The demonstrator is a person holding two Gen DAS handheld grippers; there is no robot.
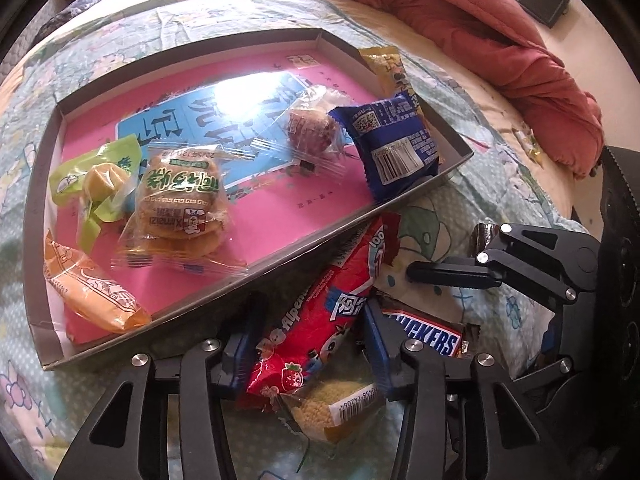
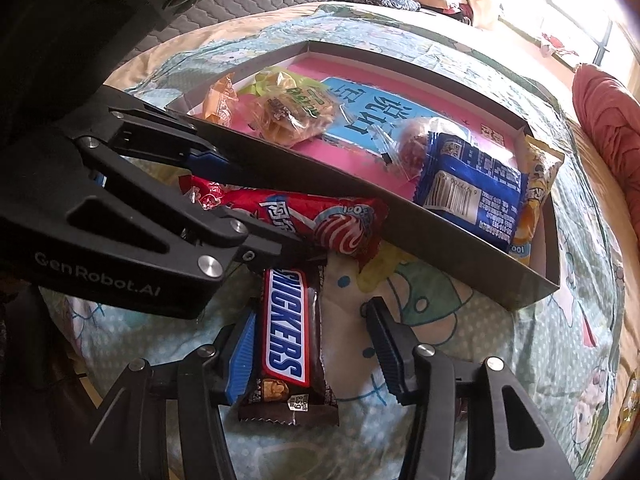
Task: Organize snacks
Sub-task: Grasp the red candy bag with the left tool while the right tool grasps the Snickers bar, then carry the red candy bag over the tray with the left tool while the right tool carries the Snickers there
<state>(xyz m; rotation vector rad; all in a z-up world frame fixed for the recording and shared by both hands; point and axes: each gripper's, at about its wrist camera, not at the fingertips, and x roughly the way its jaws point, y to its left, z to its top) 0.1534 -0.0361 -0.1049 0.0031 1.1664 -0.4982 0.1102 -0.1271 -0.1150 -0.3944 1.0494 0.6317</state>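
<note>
Snacks are split between the shallow cardboard tray (image 1: pixel 416 194) and the cartoon-print bedspread (image 2: pixel 440 312) beside it. On the bedspread, just outside the tray wall, a red Alpenliebe bag (image 1: pixel 320 320) is straddled by the left gripper (image 1: pixel 306 344), jaws spread wide and pads beside the bag; a firm grip cannot be confirmed. A Snickers bar (image 2: pixel 286 330) is framed by the right gripper (image 2: pixel 312 348), jaws apart, left pad touching the wrapper. Inside the tray, a blue packet (image 1: pixel 396 146) is propped on the near wall.

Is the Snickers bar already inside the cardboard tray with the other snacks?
No, the Snickers bar lies on the patterned bedsheet outside the cardboard tray, between the open fingers of the right gripper.
</note>
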